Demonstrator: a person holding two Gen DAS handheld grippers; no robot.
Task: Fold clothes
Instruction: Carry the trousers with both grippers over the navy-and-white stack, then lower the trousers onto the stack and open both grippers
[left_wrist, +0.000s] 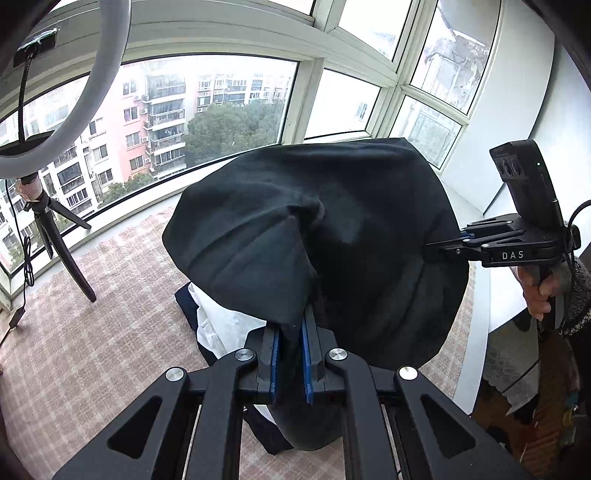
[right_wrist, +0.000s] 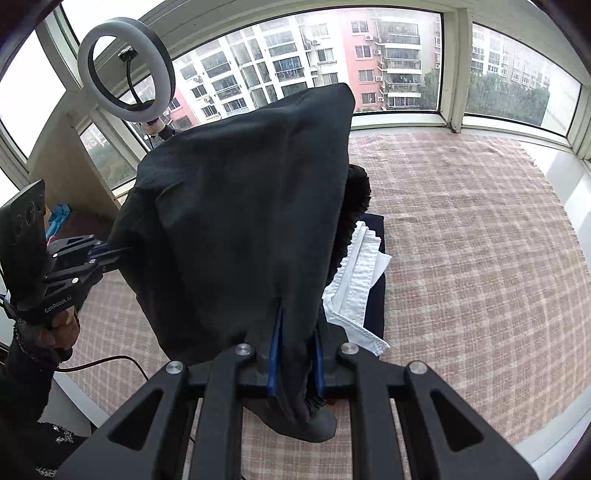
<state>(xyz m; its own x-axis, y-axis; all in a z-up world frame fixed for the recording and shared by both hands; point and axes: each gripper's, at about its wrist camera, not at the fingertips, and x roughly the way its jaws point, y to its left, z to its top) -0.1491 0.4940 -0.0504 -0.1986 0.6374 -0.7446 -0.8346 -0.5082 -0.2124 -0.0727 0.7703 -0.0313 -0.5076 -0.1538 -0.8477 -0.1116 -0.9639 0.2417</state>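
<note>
while the checked bedspread (right_wrist: 480, 240) lies broad beneath, a dark garment (left_wrist: 332, 229) hangs in the air above it, stretched between the two tools; its long axis seems to run from the left gripper (left_wrist: 291, 328) to the right gripper (left_wrist: 430, 250), each clamped nearly shut on an edge, so neither hand is nearer; a small pile of folded clothes (right_wrist: 365, 280), white on navy, sits just below; legible writing: "das" on the right tool, "genrobot.ai" on the left.

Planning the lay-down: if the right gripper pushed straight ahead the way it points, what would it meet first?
The dark garment its fingers already clamp; beyond that, probably the white folded clothes on the plaid cloth, though depth is unclear.
</note>
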